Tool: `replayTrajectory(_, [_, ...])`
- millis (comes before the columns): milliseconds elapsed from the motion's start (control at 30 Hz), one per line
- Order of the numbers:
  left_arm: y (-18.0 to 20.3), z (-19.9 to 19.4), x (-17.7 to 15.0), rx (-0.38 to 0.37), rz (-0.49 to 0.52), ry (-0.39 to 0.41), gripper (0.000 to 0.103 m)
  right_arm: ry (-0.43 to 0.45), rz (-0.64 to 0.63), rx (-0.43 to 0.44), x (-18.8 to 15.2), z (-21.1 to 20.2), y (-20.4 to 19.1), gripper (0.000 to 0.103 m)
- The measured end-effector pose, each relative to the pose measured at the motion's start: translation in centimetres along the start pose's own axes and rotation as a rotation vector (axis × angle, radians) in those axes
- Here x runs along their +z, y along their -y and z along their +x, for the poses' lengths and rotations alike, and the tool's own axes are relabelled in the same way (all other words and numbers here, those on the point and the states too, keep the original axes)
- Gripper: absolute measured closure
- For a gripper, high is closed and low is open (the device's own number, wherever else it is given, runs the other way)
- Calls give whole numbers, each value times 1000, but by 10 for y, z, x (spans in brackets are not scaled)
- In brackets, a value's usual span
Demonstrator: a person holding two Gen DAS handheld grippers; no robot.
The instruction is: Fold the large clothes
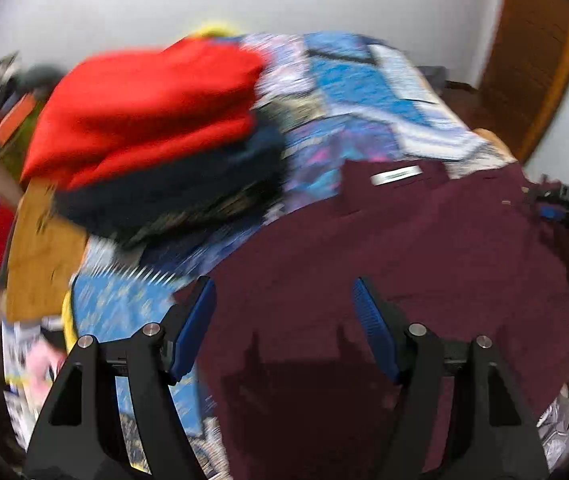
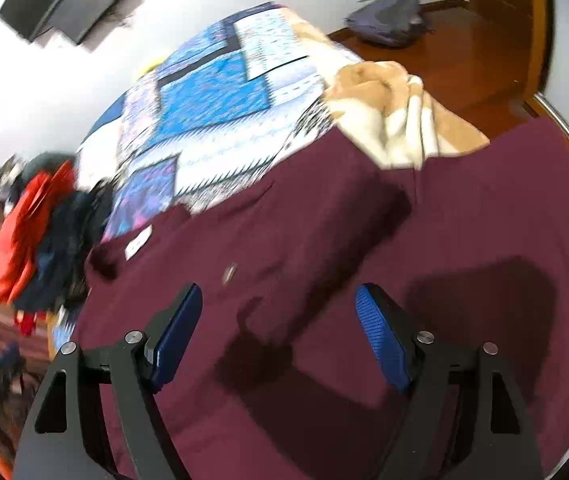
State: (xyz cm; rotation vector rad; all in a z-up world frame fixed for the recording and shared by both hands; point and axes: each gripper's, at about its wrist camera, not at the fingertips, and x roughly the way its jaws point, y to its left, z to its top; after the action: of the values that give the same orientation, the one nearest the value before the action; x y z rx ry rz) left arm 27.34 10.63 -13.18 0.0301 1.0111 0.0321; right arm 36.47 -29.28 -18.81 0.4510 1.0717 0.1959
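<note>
A large maroon garment lies spread on a bed with a blue patchwork quilt. Its white neck label faces up. My left gripper is open and empty above the garment's near left part. In the right wrist view the same maroon garment fills the lower frame, with its label at the left. My right gripper is open and empty above it. The right gripper also shows in the left wrist view at the far right edge.
A pile of clothes, red on dark ones, sits on the quilt at the left; it also shows in the right wrist view. A beige blanket lies bunched at the bed's far right. A grey bag lies on the wooden floor.
</note>
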Motion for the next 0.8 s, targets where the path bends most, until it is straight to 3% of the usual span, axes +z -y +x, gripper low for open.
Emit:
replayTrajectory(33, [-8,1,-4,6,-19,-6,33,5,7,-9,5,3,0,28])
replayTrajectory(67, [-22,4,-9,12,-49,-16,33,9,20,-24,9,7,0,36])
replayTrajectory(200, [-57,9,-22,25,-123,-44,33,18,19,-96,14,11,-1,80])
replayTrajectory(333, [-77,0,-25,37,-143,-36,33,48,-9,-66,12,-7,-4,86])
replayTrajectory(500, [-95,-27,-11,105,-112,26,33,156,-118,-40,8,-59,-26,86])
replayTrajectory(633, [-113,-46,-4,160,-109,51,24,217,-170,-7,1,-91,-41,86])
replayTrajectory(800, [-111,-53,-5,208,-35,47,24,262,-203,-3,-12,-107,-49,86])
